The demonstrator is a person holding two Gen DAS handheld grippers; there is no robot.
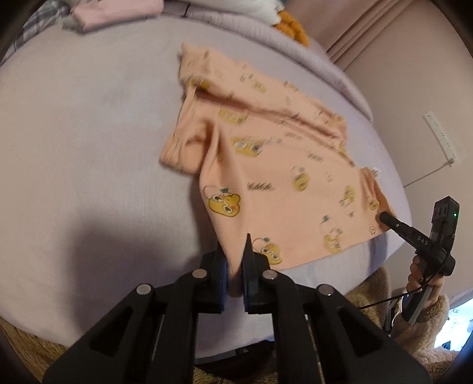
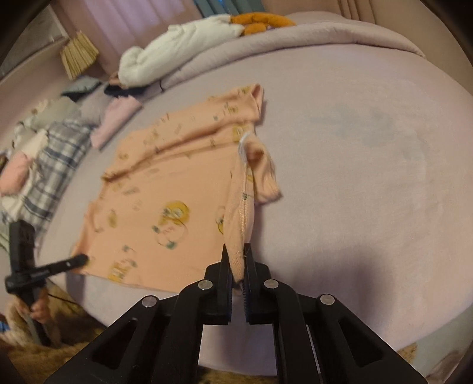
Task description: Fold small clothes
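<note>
A peach child's shirt (image 1: 275, 153) printed with yellow cartoon figures lies partly spread on a lilac bed (image 1: 88, 141). My left gripper (image 1: 233, 245) is shut on the shirt's near corner, and fabric is bunched between its pads. In the same view my right gripper (image 1: 384, 217) pinches the other near corner at the bed's edge, held by a hand in a fuzzy sleeve. In the right wrist view my right gripper (image 2: 236, 248) is shut on the stitched hem of the shirt (image 2: 165, 183), which rises in a fold toward a short sleeve. The left gripper (image 2: 84, 259) shows at the left on the opposite corner.
A folded pink cloth (image 2: 118, 118), a plaid cloth (image 2: 59, 147) and other clothes are heaped at the bed's left side. A white garment (image 2: 183, 44) and an orange plush (image 2: 260, 22) lie at the far edge. A power strip (image 1: 442, 134) hangs on the wall.
</note>
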